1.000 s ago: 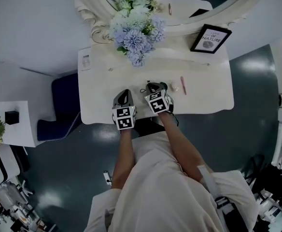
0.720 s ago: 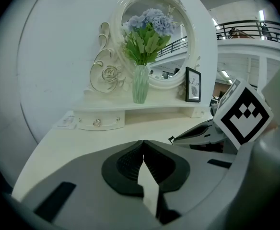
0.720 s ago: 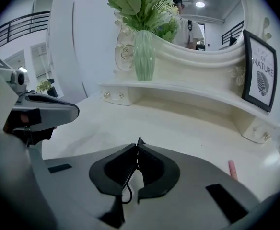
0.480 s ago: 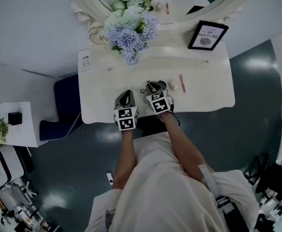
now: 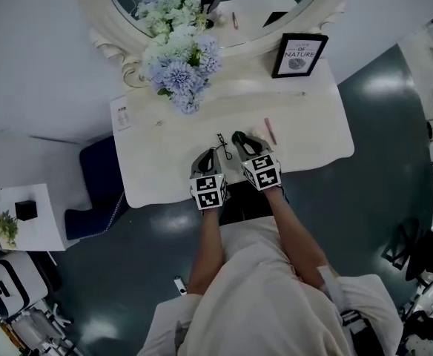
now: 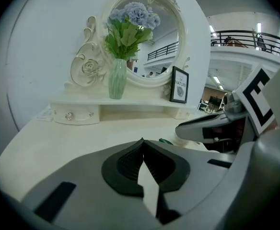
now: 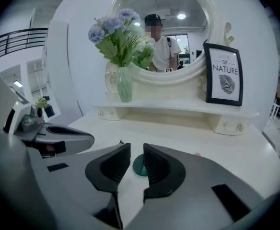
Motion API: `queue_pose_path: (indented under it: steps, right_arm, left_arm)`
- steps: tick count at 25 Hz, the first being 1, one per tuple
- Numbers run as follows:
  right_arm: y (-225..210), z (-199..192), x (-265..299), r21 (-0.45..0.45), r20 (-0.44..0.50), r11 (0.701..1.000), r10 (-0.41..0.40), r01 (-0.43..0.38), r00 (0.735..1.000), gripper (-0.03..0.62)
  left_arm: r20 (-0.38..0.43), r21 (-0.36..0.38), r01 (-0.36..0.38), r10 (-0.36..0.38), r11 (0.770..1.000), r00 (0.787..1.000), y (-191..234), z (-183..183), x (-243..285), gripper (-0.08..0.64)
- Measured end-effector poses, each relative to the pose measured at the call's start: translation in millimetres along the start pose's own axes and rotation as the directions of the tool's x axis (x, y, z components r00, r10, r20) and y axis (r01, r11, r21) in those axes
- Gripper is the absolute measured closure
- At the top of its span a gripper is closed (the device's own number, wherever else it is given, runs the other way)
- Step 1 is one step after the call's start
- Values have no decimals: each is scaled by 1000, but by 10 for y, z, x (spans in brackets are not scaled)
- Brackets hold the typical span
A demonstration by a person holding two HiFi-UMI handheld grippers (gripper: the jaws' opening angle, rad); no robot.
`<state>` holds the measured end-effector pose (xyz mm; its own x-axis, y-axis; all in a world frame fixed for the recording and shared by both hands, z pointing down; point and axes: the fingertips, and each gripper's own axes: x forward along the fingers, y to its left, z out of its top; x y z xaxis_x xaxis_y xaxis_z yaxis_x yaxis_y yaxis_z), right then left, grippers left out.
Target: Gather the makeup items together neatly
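Observation:
A small round green makeup item (image 7: 140, 167) lies on the white dressing table (image 5: 164, 176), seen through the gap of my right gripper (image 7: 136, 147), which hangs just above and behind it. Its jaws have just been opening and stand apart, touching nothing. In the head view the right gripper (image 5: 240, 136) covers the green item. A pink pencil (image 5: 270, 130) lies just to its right. A black wiry item (image 5: 222, 142) lies between the two grippers. My left gripper (image 6: 142, 140) is shut and empty, with the green item's edge (image 6: 165, 141) just past its tips. From above, the left gripper (image 5: 207, 155) is beside the right.
An oval mirror (image 5: 224, 6) stands at the back of the table on a raised shelf with small drawers (image 7: 178, 110). On the shelf are a vase of blue flowers (image 5: 173, 65) at left and a framed print (image 5: 298, 54) at right. A card (image 5: 121, 113) lies at the far left.
Both grippers have shifted to the right along the table front. The right gripper's jaws have opened and it has lifted a little off the green item.

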<state>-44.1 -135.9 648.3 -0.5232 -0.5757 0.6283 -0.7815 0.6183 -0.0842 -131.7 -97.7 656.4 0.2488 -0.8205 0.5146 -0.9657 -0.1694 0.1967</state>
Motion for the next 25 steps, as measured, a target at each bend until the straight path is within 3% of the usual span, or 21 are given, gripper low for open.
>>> queue_pose_path:
  steps: [4, 9, 14, 19, 25]
  right_arm:
    - [-241, 62, -168, 54, 34, 997, -50, 48, 998, 479]
    - [-493, -152, -423, 74, 14, 993, -94, 93, 995, 479]
    - [-732, -291, -630, 109, 15, 986, -130, 127, 991, 479]
    - [-893, -315, -692, 92, 28, 989, -116, 113, 993, 479]
    - [-928, -293, -750, 33, 31, 999, -18, 17, 999, 479]
  left_arm:
    - [-5, -12, 22, -22, 1000, 1000, -89, -34, 42, 545]
    - [-5, -42, 10, -11, 999, 1000, -167, -53, 110, 545]
    - [-7, -12, 15, -15, 1000, 1000, -349, 9, 137, 545]
    - [3, -6, -20, 20, 1000, 1000, -497, 79, 182, 545]
    - [50, -25, -94, 95, 995, 994, -777, 243, 133, 545]
